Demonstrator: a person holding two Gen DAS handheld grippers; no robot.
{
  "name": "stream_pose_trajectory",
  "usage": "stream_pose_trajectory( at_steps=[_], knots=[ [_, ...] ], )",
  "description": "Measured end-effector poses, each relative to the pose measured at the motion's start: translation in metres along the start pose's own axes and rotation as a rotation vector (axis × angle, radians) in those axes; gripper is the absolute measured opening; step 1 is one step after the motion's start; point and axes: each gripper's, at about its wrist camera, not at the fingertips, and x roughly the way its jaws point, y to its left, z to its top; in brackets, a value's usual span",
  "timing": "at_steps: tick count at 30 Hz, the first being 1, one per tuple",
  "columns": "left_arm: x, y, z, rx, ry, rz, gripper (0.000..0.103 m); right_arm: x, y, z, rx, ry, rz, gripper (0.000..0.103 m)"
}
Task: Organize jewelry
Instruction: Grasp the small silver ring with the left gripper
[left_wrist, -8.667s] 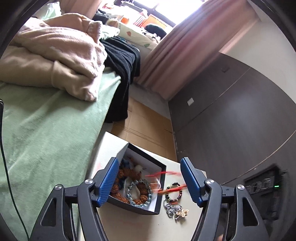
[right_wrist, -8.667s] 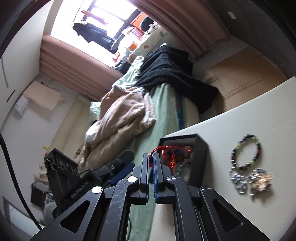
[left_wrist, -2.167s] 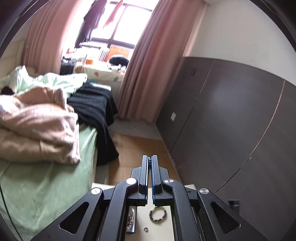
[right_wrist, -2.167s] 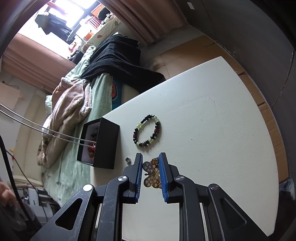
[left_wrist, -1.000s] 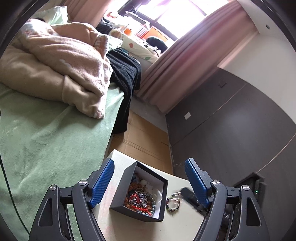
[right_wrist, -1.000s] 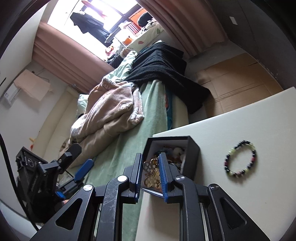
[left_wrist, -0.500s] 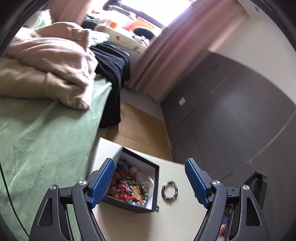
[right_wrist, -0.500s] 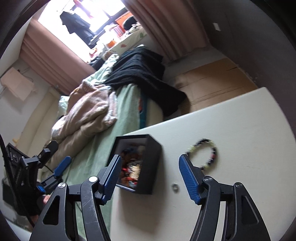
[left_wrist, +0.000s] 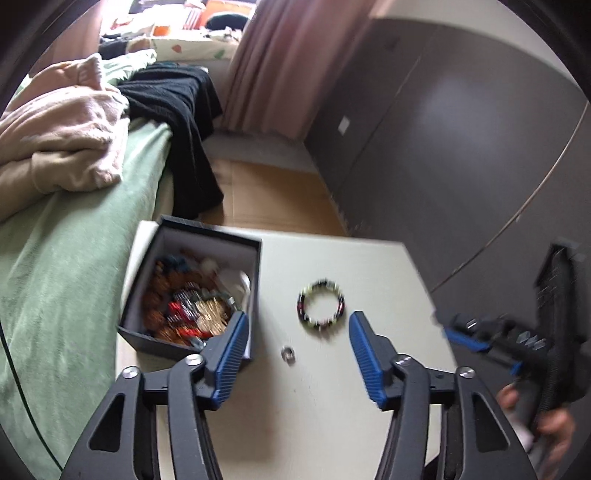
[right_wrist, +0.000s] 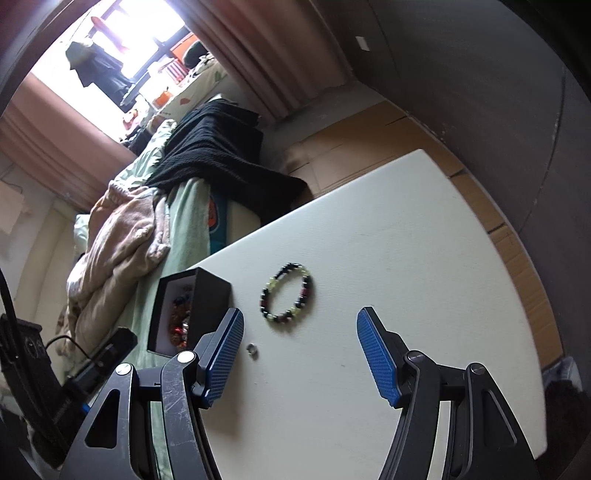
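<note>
A black jewelry box with a white lining stands at the left edge of a white table and holds several bead bracelets and chains. A black, green and red bead bracelet and a small silver ring lie on the table to its right. My left gripper is open and empty above the ring and bracelet. My right gripper is open and empty, just short of the bracelet, the ring and the box.
A bed with a green sheet, a pink blanket and black cloth lies left of the table. A dark wall runs along the right. Cardboard covers the floor beyond the table.
My right gripper opened and let the gold butterfly piece go into the box, then swung right over the table. My left gripper moved toward the ring and bracelet.
</note>
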Motion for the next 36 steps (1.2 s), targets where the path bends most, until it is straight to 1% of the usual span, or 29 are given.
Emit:
stream_pose_trajectory(
  at_steps=[2, 3, 7, 10, 12, 16, 21, 24, 25, 26, 28, 30, 33, 36],
  knots=[
    [0.012, -0.009, -0.005, 0.019, 0.039, 0.021, 0.040, -0.007, -0.007, 0.000, 0.011, -0.003, 0.003, 0.064],
    [0.017, -0.012, -0.007, 0.023, 0.052, 0.024, 0.038, -0.011, -0.012, 0.001, 0.021, -0.009, 0.004, 0.064],
    [0.035, -0.023, -0.014, 0.056, 0.090, 0.067, 0.037, -0.022, -0.027, 0.003, 0.052, -0.021, 0.002, 0.064],
    [0.050, -0.025, -0.016, 0.052, 0.122, 0.088, 0.035, -0.026, -0.039, 0.005, 0.080, -0.019, 0.006, 0.064],
    [0.061, -0.025, -0.017, 0.046, 0.150, 0.110, 0.029, -0.030, -0.046, 0.007, 0.100, -0.022, 0.011, 0.064],
    [0.080, -0.026, -0.019, 0.046, 0.191, 0.163, 0.028, -0.033, -0.053, 0.009, 0.120, -0.027, 0.011, 0.064],
    [0.091, -0.027, -0.020, 0.063, 0.194, 0.233, 0.028, -0.029, -0.052, 0.011, 0.111, -0.009, 0.004, 0.064],
    [0.097, -0.027, -0.023, 0.070, 0.205, 0.246, 0.028, -0.027, -0.051, 0.013, 0.109, -0.010, 0.002, 0.064],
    [0.099, -0.028, -0.025, 0.078, 0.203, 0.261, 0.028, -0.027, -0.050, 0.014, 0.107, -0.010, 0.001, 0.064],
    [0.101, -0.029, -0.026, 0.085, 0.202, 0.272, 0.026, -0.027, -0.051, 0.014, 0.107, -0.010, -0.001, 0.064],
    [0.102, -0.029, -0.027, 0.085, 0.196, 0.274, 0.021, -0.026, -0.051, 0.015, 0.105, -0.008, -0.009, 0.064],
    [0.101, -0.022, -0.025, 0.057, 0.196, 0.276, 0.003, -0.023, -0.051, 0.015, 0.104, -0.005, -0.010, 0.065],
    [0.097, -0.015, -0.024, 0.023, 0.211, 0.230, 0.003, -0.019, -0.049, 0.014, 0.096, 0.005, -0.019, 0.064],
    [0.085, -0.015, -0.021, 0.016, 0.195, 0.188, 0.003, -0.014, -0.045, 0.012, 0.081, 0.016, -0.029, 0.064]
  ],
)
